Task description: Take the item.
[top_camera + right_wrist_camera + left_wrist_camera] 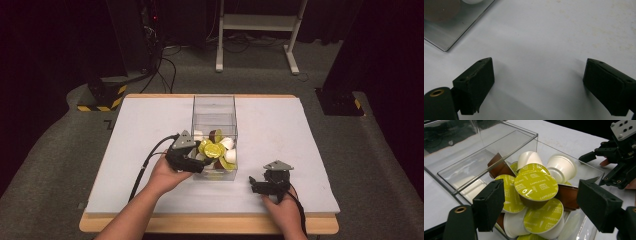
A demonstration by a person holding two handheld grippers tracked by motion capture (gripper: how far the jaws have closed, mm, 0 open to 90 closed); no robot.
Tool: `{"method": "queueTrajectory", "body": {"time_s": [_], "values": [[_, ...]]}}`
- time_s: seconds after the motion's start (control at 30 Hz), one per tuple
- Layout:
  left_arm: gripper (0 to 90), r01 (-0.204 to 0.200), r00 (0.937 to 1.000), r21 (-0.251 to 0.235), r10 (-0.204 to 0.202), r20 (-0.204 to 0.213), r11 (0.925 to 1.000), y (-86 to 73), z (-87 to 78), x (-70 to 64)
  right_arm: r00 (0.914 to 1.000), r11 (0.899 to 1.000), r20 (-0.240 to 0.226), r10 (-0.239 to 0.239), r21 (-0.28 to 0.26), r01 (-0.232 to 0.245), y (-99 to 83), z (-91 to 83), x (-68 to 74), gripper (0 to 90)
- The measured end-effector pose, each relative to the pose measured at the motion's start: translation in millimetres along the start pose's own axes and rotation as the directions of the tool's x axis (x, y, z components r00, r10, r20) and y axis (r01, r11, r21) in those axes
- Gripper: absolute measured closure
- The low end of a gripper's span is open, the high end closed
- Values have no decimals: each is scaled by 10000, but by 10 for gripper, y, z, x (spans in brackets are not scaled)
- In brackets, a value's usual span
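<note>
The left gripper (197, 161) hangs at the near left of a clear plastic box (214, 107) in the table's middle, jaws spread wide and empty on either side of the topmost coffee capsule with a yellow-green foil lid (535, 186). This looks like the approach to a pick; next the jaws must close across the capsule's body. Its lid faces up towards the left gripper, its axis tilted. The right gripper (260, 186) rests wide open and empty on the white table (300, 150), near right.
</note>
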State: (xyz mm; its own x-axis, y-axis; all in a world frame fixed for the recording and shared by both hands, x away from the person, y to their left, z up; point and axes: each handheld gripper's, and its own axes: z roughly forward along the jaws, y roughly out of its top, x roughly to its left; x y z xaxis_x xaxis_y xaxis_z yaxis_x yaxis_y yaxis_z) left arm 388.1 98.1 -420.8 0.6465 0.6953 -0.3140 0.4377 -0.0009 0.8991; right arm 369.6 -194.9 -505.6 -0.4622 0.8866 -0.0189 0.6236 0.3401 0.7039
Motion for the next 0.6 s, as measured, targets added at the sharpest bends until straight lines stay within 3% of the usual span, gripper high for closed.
{"method": "queueTrajectory", "body": {"time_s": [0.33, 0.47, 0.6], "values": [[216, 229, 9997, 290, -229, 5, 9993, -10, 192, 17, 10000, 10000, -2, 0, 0, 0, 0, 0, -1, 100], [216, -65, 10000, 520, 69, -72, 9986, -23, 252, 1, 10000, 10000, -3, 1, 0, -1, 0, 0, -1, 100], [207, -27, 9999, 776, 36, -112, 9970, -31, 304, -14, 10000, 10000, -4, -2, -2, 2, 0, 0, -1, 100]]}}
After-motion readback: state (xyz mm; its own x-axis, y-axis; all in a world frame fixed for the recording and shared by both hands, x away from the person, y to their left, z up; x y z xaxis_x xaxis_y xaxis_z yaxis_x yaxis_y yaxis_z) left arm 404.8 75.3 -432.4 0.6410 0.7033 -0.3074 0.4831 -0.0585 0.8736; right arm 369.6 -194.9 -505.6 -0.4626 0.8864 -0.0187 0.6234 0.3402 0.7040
